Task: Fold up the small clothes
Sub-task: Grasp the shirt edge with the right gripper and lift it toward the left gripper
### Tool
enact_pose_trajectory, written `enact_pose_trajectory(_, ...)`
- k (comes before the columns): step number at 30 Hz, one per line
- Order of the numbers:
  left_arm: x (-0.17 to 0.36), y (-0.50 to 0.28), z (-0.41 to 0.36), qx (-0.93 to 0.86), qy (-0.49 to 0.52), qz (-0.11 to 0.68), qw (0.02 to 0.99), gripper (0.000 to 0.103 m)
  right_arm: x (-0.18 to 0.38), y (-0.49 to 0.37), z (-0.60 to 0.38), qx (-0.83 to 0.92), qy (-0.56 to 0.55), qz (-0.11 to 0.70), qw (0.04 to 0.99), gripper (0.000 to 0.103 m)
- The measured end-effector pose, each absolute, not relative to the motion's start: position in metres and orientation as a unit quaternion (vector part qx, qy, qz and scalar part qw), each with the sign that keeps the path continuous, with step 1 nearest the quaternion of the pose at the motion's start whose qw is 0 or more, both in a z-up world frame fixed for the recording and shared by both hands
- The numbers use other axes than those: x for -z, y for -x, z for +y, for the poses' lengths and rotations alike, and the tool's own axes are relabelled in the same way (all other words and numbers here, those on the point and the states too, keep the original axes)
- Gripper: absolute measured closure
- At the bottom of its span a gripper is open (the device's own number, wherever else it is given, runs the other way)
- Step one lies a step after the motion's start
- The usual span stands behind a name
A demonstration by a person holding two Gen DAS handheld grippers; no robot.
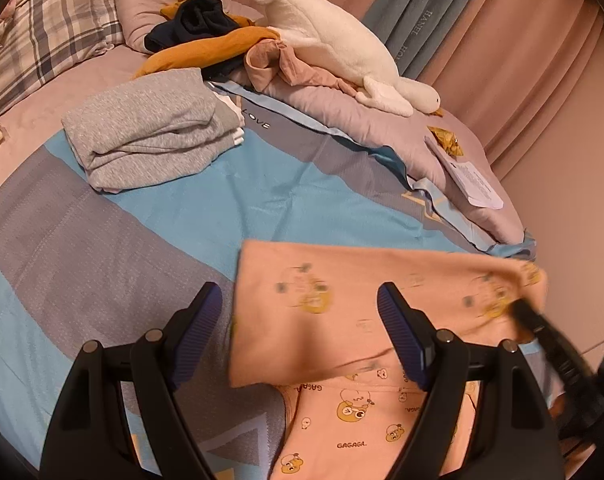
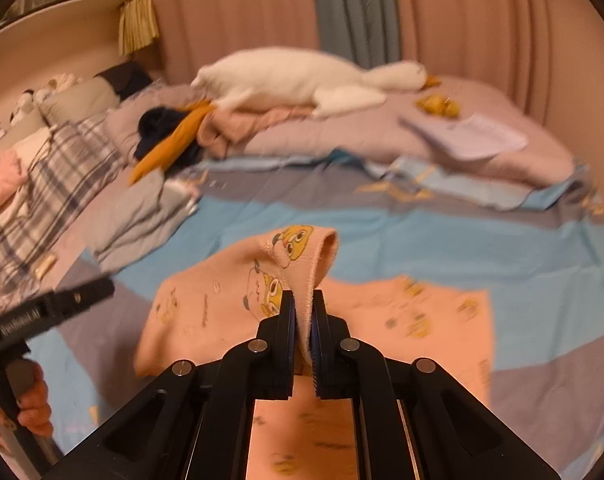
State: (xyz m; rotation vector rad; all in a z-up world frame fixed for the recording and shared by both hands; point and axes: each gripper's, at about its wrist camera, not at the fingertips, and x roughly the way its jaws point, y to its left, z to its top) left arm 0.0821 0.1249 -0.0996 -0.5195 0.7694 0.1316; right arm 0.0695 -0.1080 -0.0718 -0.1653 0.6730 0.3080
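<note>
A small peach garment (image 1: 342,320) printed with yellow cartoon animals lies on the blue and grey bedspread (image 1: 230,200). My left gripper (image 1: 300,308) is open and empty, its jaws wide apart just above the garment's near left part. My right gripper (image 2: 303,312) is shut on a hemmed edge of the peach garment (image 2: 230,304) and holds that part lifted and folded over the rest. The right gripper also shows in the left wrist view (image 1: 538,320), blurred, at the garment's right corner.
A folded grey garment (image 1: 150,132) lies at the back left. Behind it is a heap of orange, navy and pink clothes (image 1: 222,44) and a white plush toy (image 1: 342,48). A paper sheet (image 1: 478,184) lies on the lilac duvet. Curtains (image 1: 502,40) hang behind.
</note>
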Motion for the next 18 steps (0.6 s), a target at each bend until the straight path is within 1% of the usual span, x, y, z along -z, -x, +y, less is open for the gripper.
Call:
enact_pose_trajectory(5, 0.108, -0.089, 0.117, -0.062, 0.242, 0.385, 0.888, 0.023, 0.061, -0.071, -0.138, -0.110, 0.068, 0.300, 0.945, 0.095)
enact_pose_trajectory(11, 0.119, -0.098, 0.104, -0.058, 0.228, 0.403, 0.885, 0.023, 0.062, -0.074, -0.167, -0.064, 0.059, 0.288, 0.954, 0.095)
enact_pose_trajectory(18, 0.139, -0.110, 0.086, -0.054, 0.204, 0.436, 0.875, 0.024, 0.078, -0.087, -0.196, -0.023, 0.054, 0.302, 0.952, 0.095)
